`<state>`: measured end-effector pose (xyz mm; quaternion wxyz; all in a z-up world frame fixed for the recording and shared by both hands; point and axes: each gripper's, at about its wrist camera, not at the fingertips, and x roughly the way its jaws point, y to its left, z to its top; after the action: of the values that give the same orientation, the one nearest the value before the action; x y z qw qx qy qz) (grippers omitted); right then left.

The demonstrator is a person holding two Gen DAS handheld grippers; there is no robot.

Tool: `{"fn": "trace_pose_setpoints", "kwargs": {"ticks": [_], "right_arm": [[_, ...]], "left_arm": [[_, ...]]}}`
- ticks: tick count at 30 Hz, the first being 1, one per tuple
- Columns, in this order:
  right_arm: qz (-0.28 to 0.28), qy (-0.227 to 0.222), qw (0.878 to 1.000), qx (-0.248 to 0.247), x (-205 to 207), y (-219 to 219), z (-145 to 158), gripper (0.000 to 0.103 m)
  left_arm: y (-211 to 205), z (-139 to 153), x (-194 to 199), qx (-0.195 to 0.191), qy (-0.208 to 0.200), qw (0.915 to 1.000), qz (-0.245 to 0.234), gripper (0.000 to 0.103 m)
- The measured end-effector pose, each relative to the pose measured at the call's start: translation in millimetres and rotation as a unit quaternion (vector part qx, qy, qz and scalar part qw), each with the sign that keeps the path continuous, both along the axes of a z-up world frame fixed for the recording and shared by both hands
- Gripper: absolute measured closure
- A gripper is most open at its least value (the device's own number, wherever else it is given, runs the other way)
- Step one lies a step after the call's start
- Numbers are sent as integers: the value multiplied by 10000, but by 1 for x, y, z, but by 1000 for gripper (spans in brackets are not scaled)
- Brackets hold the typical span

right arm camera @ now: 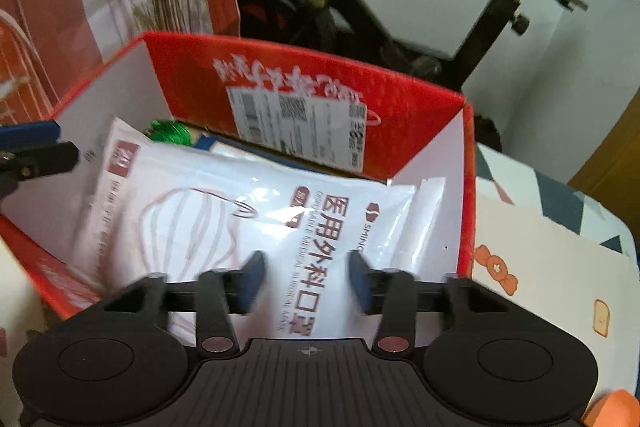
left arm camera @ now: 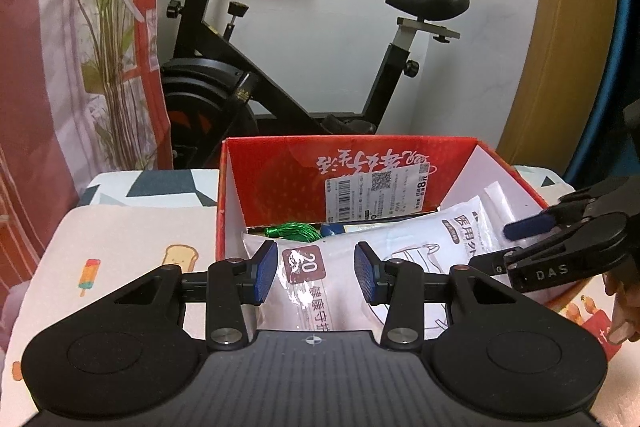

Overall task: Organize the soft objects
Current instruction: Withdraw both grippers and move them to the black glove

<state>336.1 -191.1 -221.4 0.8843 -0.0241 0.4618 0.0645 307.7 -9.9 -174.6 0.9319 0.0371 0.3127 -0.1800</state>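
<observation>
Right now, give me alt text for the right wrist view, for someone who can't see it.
The right gripper, jaws open and empty, hovers over a white mask packet lying in a red cardboard box. Something green shows behind the packet, and an exercise bike stands beyond the box.

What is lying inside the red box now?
Inside the red box, a white mask packet lies on top. Behind it show a green bundle and something blue. The packet hides whatever lies underneath.
</observation>
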Motion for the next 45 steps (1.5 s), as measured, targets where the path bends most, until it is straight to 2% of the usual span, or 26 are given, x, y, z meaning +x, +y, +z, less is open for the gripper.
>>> {"fn": "trace_pose_setpoints", "kwargs": {"ticks": [2,4,6,8,12,18,28,33,36,40,43,45], "right_arm": [[-48,-156,9999,1,-11,2,8,33],[-54,-271,9996,37,-21,3,15,27],[-75,-359,9993,100,-28,2,20,4],[-112,-466,9986,204,-37,2,25,1],[-133,-651,9973,305,-58,5,32,0],[-309,-1055,9930,441,-98,3,40,0],[-549,-1647,9816,794,-180,-2,37,0],[-631,-1514,9823,899,-209,4,10,0],[-669,-1378,9852,766,-222,13,-11,0],[-649,-941,9918,575,-229,26,-40,0],[-646,-635,9940,616,-232,31,-54,0],[-636,-478,9944,697,-233,33,-61,0]], "left_arm": [[1,3,-7,9,-35,10000,8,56],[3,6,-15,-25,-43,10000,15,42],[6,9,-24,-118,-66,9999,46,12],[9,11,-33,-200,-130,9997,60,5],[11,12,-50,-141,-94,9998,85,0],[18,4,-80,-100,28,9999,115,0],[32,-32,-130,-328,380,9986,191,0],[27,-59,-139,-156,616,9979,86,0],[25,-73,-142,-86,740,9972,97,0],[21,-88,-147,-2,928,9957,24,0],[20,-97,-150,83,1025,9947,12,0],[23,-99,-149,-26,1051,9944,58,0]]}}
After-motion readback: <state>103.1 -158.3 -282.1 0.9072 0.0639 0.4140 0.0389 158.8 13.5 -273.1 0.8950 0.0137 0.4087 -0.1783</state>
